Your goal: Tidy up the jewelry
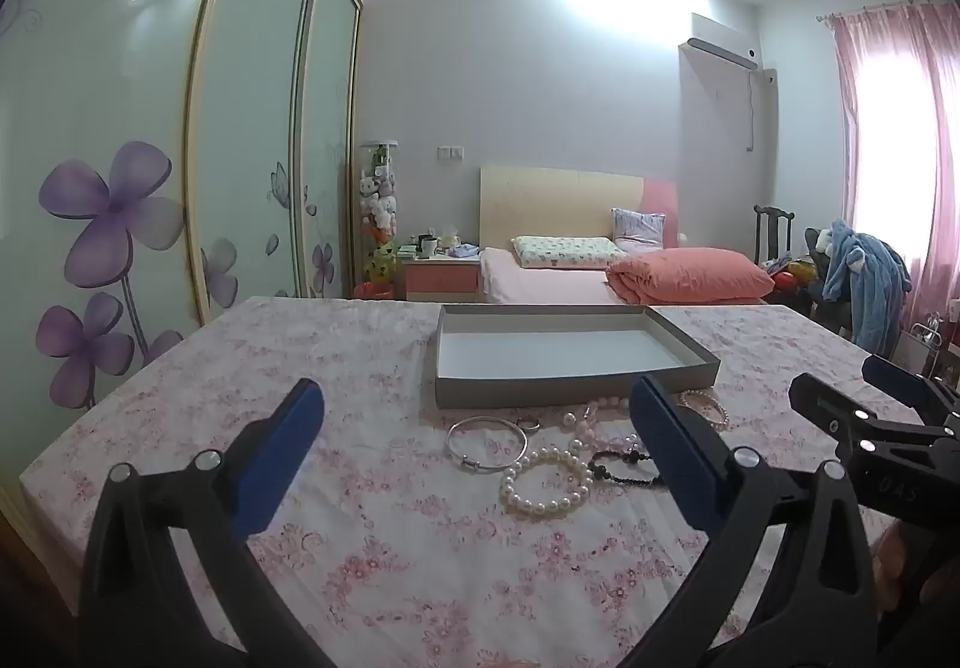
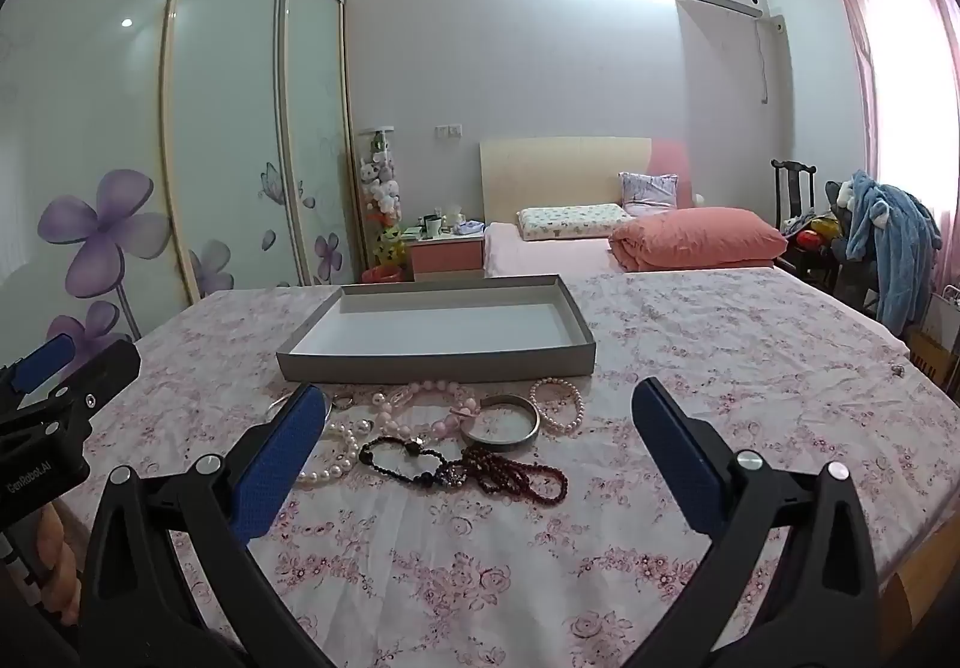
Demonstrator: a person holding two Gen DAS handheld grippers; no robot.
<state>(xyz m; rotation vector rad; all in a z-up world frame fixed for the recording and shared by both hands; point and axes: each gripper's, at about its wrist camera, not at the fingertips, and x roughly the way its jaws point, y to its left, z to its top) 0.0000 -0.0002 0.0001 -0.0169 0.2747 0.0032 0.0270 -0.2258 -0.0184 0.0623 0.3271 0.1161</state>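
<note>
While both grippers hang over the near edge of the table, nothing's been grabbed. The left gripper (image 1: 474, 449) has its blue pads spread wide apart with nothing between them, and the right gripper (image 2: 477, 446) is the same, gaping and holding nothing. In the left wrist view the right one also pokes in at the right edge of the frame.

All the jewelry sits in a loose cluster on the pink floral tablecloth (image 2: 720, 368), just in front of the shallow grey tray (image 2: 438, 353), which is in the middle of both frames with a bare white bottom. Nothing is in it.

From the right wrist view: a dark red bead strand (image 2: 516, 476) lies lowest in the pile, touching a black beaded bracelet (image 2: 399, 458) to its left. Above those, a wide silver bangle (image 2: 501, 422) sits at center, with a small pink pearl bracelet (image 2: 558, 404) just beside it on the right and a chunky pink bead bracelet (image 2: 420, 404) to its left. A white pearl bracelet (image 2: 336, 455) is partly hidden behind the left pad.

The left wrist view shows that white pearl bracelet in full at lower center, plus a thin silver bangle (image 1: 485, 443) just left of it and a small ring (image 1: 529, 423) near the tray's front wall.
</note>
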